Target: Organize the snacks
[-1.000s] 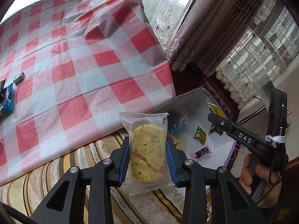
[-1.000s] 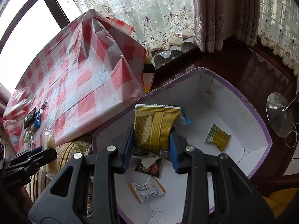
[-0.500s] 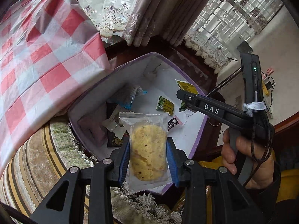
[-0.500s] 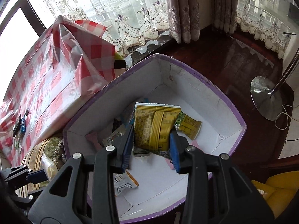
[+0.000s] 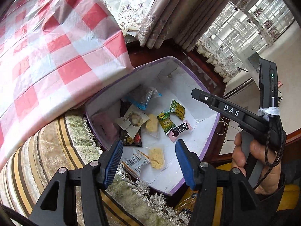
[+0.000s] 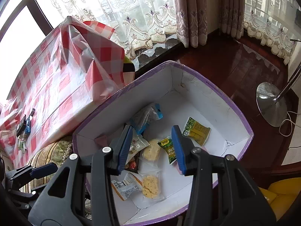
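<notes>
My left gripper (image 5: 149, 150) hangs over the near end of a white box with a purple rim (image 5: 211, 135). Its jaws are opening and nothing is between them. A clear-wrapped yellow cookie (image 5: 156, 158) lies on the box floor just below. My right gripper (image 6: 152, 137) is over the same box (image 6: 242, 120), its jaws also opening and empty. Under it lie a green pea packet (image 6: 167, 148) and the cookie (image 6: 151, 186). A green-and-yellow packet (image 6: 197, 131) lies further right. A hand holds the right gripper (image 5: 216, 103) above the box's right side.
Several other snack packets lie in the box. A table with a red-checked cloth (image 5: 56, 56) stands to the left, with a few packets (image 6: 24, 126) at its far end. A striped cushion (image 5: 47, 160) lies by the box. A floor lamp's base (image 6: 270, 103) stands on the wooden floor.
The left gripper swung from the table edge to over the box and let go of the cookie, which now lies inside. The right gripper released its yellow packet into the box.
</notes>
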{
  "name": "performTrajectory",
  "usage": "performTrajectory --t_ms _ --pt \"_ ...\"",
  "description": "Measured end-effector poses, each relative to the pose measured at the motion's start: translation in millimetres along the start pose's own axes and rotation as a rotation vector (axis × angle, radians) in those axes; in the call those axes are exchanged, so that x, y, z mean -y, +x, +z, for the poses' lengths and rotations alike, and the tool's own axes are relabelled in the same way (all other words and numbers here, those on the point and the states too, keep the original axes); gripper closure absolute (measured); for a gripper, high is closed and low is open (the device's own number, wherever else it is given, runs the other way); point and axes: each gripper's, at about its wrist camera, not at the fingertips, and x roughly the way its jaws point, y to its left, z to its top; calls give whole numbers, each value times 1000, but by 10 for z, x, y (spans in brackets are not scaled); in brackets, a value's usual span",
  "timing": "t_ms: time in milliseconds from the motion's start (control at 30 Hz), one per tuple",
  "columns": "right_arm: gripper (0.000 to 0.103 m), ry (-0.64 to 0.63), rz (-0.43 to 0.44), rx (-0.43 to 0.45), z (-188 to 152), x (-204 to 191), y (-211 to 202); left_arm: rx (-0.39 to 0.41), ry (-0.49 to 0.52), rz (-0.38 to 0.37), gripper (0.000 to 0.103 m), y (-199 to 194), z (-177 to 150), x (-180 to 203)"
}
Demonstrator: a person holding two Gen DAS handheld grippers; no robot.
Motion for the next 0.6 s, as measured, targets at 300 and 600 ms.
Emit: performTrajectory --t_ms 300,600 --pt "56 -108 52 -23 -8 -550 42 107 -179 63 44 -326 -14 -641" --pt "56 -242 126 -33 -55 -1310 57 229 -380 128 44 -805 -229 -1397"
